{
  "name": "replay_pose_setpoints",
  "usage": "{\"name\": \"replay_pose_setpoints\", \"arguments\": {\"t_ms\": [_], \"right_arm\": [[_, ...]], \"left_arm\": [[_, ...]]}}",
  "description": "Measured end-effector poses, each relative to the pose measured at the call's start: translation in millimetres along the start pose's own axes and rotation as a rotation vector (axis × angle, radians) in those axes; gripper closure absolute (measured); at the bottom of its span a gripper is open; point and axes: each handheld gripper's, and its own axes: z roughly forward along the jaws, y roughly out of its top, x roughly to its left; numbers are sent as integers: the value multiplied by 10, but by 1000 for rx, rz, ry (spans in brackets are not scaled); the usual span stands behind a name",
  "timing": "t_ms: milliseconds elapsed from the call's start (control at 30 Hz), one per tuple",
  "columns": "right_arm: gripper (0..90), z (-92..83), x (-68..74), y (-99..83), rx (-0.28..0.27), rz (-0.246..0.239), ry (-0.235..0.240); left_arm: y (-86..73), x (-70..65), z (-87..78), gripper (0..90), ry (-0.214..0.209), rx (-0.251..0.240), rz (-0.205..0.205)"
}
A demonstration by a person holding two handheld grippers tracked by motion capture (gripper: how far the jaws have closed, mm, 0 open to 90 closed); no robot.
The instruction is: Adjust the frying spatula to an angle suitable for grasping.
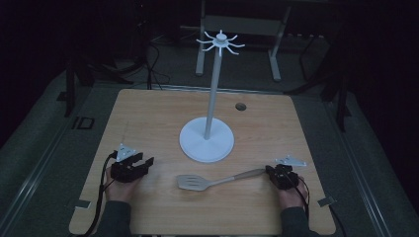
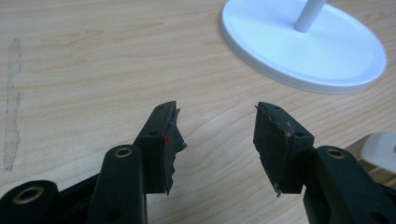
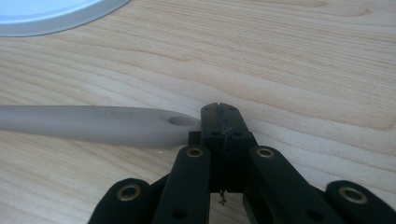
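Note:
A grey spatula lies flat on the wooden table, its head to the left and its handle toward the right. My right gripper rests at the handle's end. In the right gripper view its jaws are shut together with nothing between them, and the handle's holed tip lies just left of them. My left gripper sits at the table's left, open and holding nothing. A white stand with a round base, a tall pole and hooks at the top stands mid-table.
The stand's base lies ahead and right of the left jaws, and the spatula head shows at the right edge. The base's rim is at the upper left of the right gripper view. A small round hole is in the tabletop behind the stand.

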Motion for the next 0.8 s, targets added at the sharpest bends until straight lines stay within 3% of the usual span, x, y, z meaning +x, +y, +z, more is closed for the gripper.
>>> {"name": "replay_pose_setpoints", "arguments": {"t_ms": [133,233,433,533,567,800], "right_arm": [[900,20,5,9,3,3,-2],[900,27,34,8,5,3,28],[900,73,267,27,5,-53,75],[900,109,446,44,2,-91,120],[900,133,565,58,0,-113,137],[881,143,665,71,-5,-136,174]], "left_arm": [[58,-65,-48,499,-14,-6,21],[107,-136,-75,491,-25,-26,28],[243,-352,-129,487,-76,-39,74],[303,-477,-114,486,-120,-25,111],[339,-564,-91,486,-143,-10,141],[441,-762,-25,487,-205,2,199]]}}
